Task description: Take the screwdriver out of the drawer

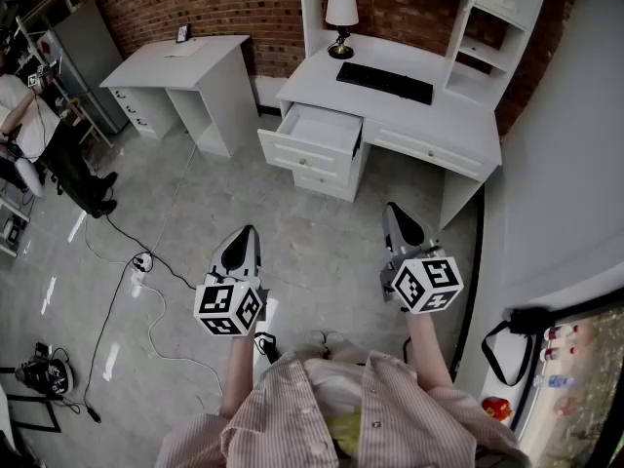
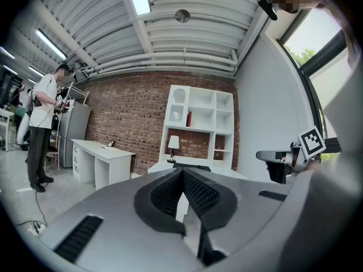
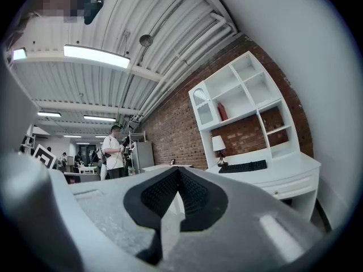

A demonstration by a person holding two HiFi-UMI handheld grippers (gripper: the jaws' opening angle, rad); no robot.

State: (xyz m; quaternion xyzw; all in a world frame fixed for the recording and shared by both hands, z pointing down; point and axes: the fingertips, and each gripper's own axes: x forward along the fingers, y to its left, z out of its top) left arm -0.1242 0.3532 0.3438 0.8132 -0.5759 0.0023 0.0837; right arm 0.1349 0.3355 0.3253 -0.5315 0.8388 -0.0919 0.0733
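Observation:
A white desk (image 1: 429,125) stands against the brick wall, its top left drawer (image 1: 317,136) pulled open. I see no screwdriver; from here the drawer's inside looks plain white. My left gripper (image 1: 243,236) and right gripper (image 1: 394,213) hover side by side over the grey floor, well short of the desk, both pointing toward it. Each is shut with nothing between its jaws. The left gripper (image 2: 182,172) faces the desk and shelves in the left gripper view. In the right gripper view, the right gripper (image 3: 177,171) has the desk off to its right.
A lamp (image 1: 341,13) and a black keyboard (image 1: 385,81) sit on the desk. A second white desk (image 1: 185,61) stands at the left. Cables and a power strip (image 1: 143,261) lie on the floor. A person (image 1: 34,130) is at far left, a black bag (image 1: 507,344) at right.

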